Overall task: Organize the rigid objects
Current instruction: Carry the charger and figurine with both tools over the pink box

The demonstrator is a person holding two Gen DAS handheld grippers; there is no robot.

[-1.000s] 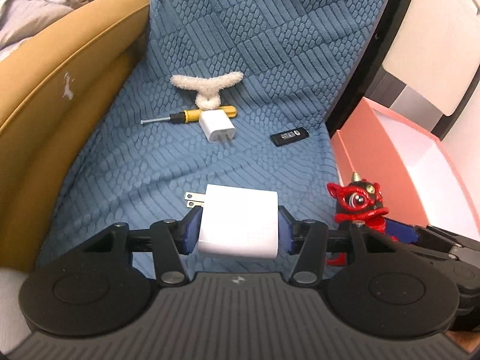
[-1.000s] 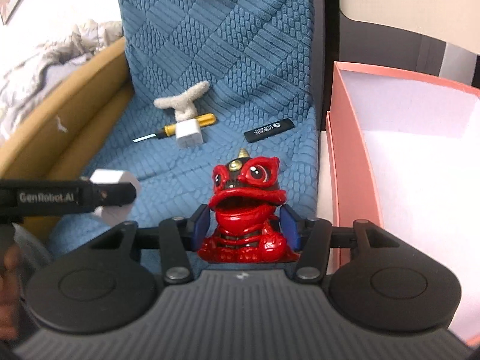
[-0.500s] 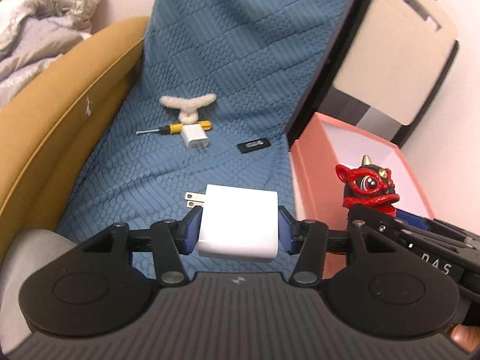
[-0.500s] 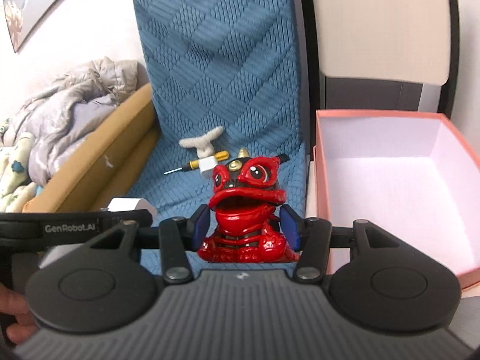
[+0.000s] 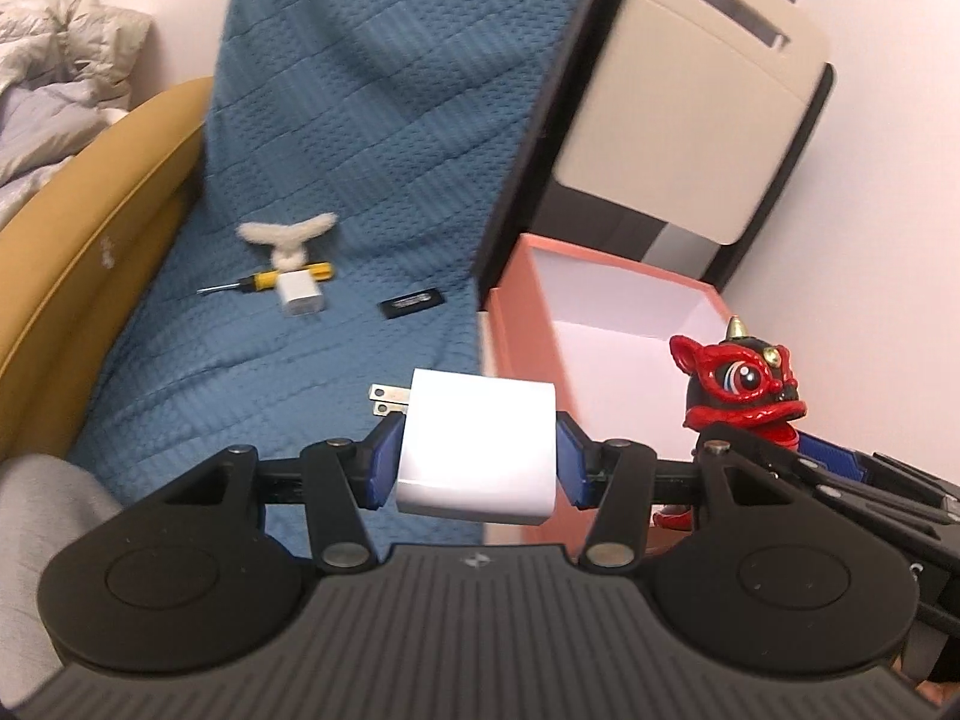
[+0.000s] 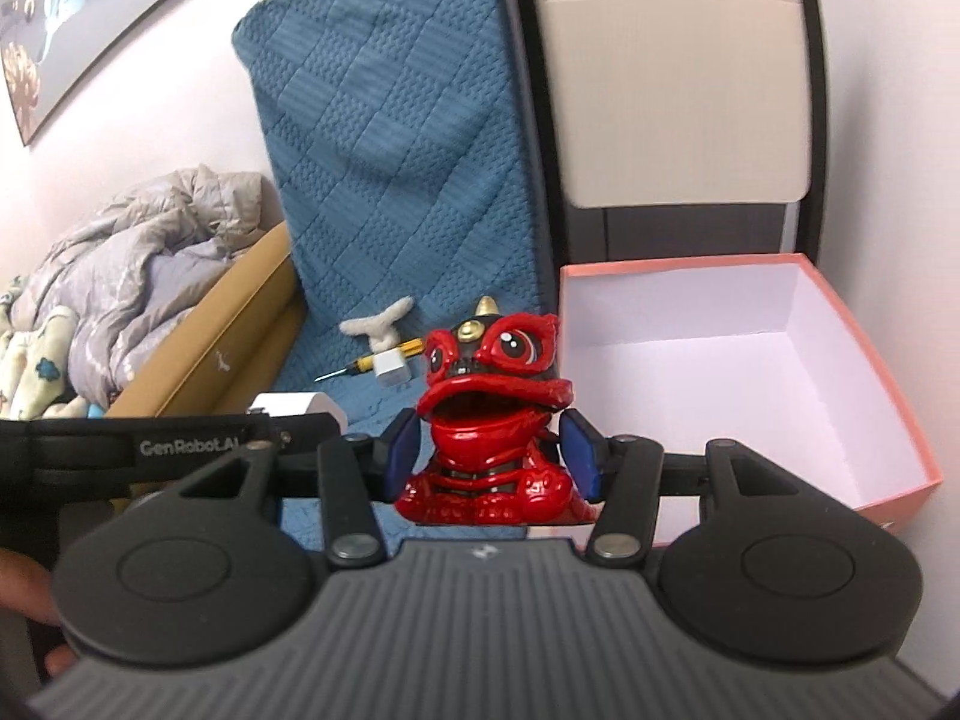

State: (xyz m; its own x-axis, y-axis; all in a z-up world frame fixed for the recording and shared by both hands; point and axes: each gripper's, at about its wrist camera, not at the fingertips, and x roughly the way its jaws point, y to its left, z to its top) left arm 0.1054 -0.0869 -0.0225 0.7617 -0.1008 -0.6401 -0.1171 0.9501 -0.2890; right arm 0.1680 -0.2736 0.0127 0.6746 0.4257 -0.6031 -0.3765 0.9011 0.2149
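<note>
A large white charger (image 5: pixel 477 456) is pinched between the blue pads of the left claw (image 5: pixel 477 456), its 2 prongs pointing out to the left. A red lion figurine (image 6: pixel 495 414) is pinched low on its body by the right claw (image 6: pixel 492 456), upright and facing forward. Both are held in the air near the open pink box (image 6: pixel 864 372), which appears empty.

A slip is judged the main risk: the figurine is glossy and rounded and is gripped only at its base, so it could tip or drop if tilted. The 2 claws are carried close together, so they could be knocked against each other or the box rim.

Both claws are angled downward toward the box. A smaller charger (image 5: pixel 302 299), a screwdriver (image 5: pixel 270 281) and a black stick (image 5: pixel 413 303) are left on the blue cover (image 5: pixel 360 120).
</note>
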